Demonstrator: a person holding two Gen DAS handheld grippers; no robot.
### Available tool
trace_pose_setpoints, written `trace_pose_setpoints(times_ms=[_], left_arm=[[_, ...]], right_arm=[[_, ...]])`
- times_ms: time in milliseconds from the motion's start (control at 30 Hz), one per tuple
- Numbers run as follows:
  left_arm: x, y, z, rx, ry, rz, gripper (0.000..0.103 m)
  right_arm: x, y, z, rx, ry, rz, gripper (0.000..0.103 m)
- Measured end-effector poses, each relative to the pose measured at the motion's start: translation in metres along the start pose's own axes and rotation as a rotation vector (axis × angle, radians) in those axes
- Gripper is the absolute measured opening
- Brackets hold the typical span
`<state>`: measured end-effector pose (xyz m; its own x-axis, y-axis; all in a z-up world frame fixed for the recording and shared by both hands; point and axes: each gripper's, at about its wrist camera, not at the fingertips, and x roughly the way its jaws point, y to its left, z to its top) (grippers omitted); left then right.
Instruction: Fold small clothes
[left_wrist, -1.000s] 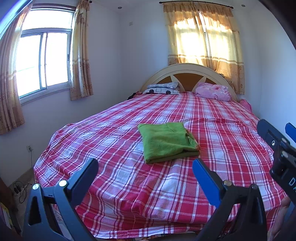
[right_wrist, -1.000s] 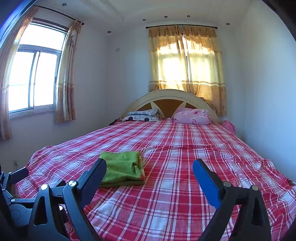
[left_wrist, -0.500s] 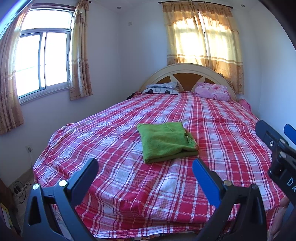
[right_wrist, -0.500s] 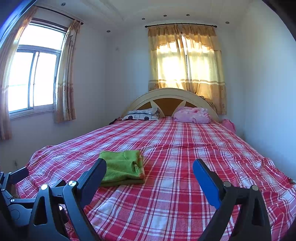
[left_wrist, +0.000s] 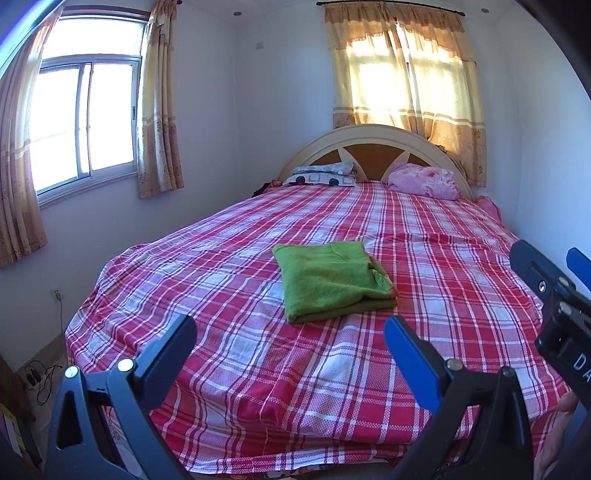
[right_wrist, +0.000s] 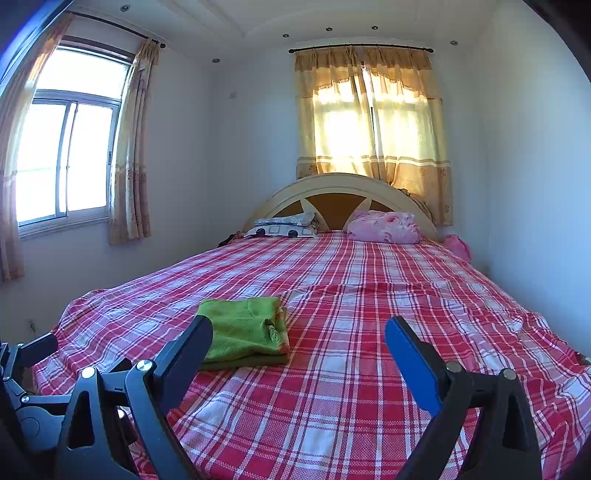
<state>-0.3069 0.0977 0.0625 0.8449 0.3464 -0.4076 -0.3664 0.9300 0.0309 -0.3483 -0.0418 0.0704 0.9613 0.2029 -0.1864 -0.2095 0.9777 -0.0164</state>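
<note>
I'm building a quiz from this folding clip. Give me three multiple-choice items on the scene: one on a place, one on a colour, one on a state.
1. Where does the green garment lie?
A. on the plaid bedspread
B. on the pink pillow
C. on the floor

2. What colour is the bedspread?
A. blue stripes
B. red and white plaid
C. plain yellow

3. How is the garment now?
A. spread flat
B. held in a gripper
C. folded into a compact stack

Key: 1 A, it rests mid-bed on the plaid; 2 B, red and white checks cover the bed; 3 C, its layered edges show, while the left gripper and right gripper are open and empty.
</note>
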Motion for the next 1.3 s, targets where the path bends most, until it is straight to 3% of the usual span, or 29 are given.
trace_pose_setpoints(times_ms=[967, 1200, 1300], left_arm=[[0.0033, 0.0019, -0.0015, 0.004, 0.006, -0.002, 0.103], [0.0064, 0.0036, -0.0002, -0.001, 0.004, 0.031, 0.103], [0.0076, 0.0072, 0.0003, -0.017, 0.010, -0.001, 0.103]], right_arm=[[0.0006, -0.0001, -0.0028, 0.002, 0.007, 0.000, 0.095], [0.0016, -0.0011, -0.0043, 0.002, 0.011, -0.001, 0.095], [0.0017, -0.0021, -0.0050, 0.004, 0.012, -0.002, 0.095]])
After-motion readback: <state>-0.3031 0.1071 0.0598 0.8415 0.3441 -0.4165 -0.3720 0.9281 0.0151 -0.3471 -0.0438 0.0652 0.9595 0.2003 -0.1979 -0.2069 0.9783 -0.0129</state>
